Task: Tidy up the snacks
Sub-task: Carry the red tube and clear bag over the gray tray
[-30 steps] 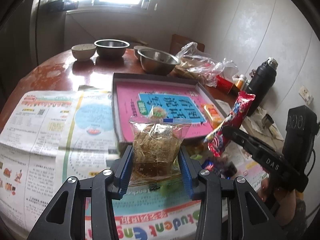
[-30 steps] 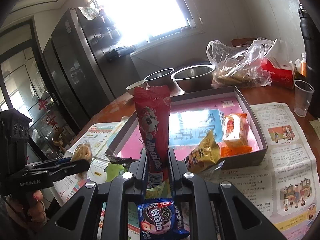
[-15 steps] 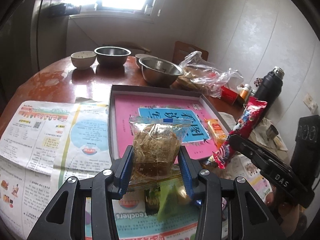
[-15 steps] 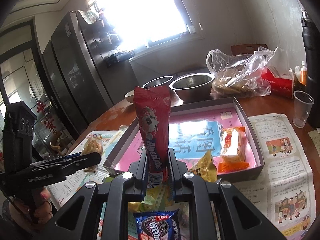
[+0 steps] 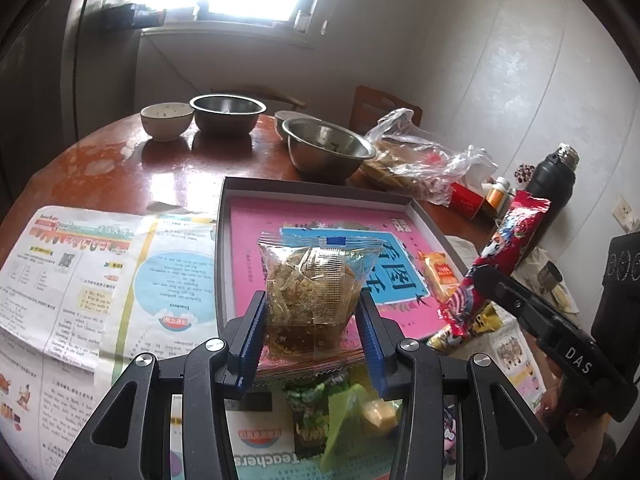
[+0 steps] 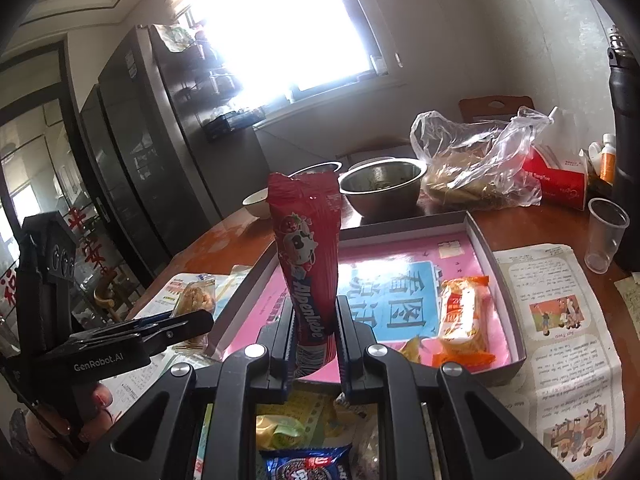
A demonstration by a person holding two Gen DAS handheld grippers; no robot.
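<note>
My left gripper (image 5: 311,330) is shut on a clear packet of brown pastry (image 5: 314,280) and holds it upright above the near edge of the grey box (image 5: 222,240) with the pink lining. My right gripper (image 6: 314,334) is shut on a red Alpenliebe candy pack (image 6: 310,248), also upright above the box's near edge; the pack shows in the left wrist view (image 5: 504,252). An orange snack pack (image 6: 462,316) lies inside the box. Several loose snacks lie on the newspaper below the grippers, among them a blue cookie pack (image 6: 308,464) and a green packet (image 5: 316,400).
Steel bowls (image 5: 328,152) and a small ceramic bowl (image 5: 166,120) stand behind the box. A plastic bag of food (image 6: 476,168), a red tissue box (image 6: 556,180), a plastic cup (image 6: 604,232) and a black flask (image 5: 552,192) are at the right. Newspaper (image 5: 80,280) covers the table front.
Both grippers have risen and moved forward toward the box, each still holding its snack. The pile of loose snacks now lies further below them.
</note>
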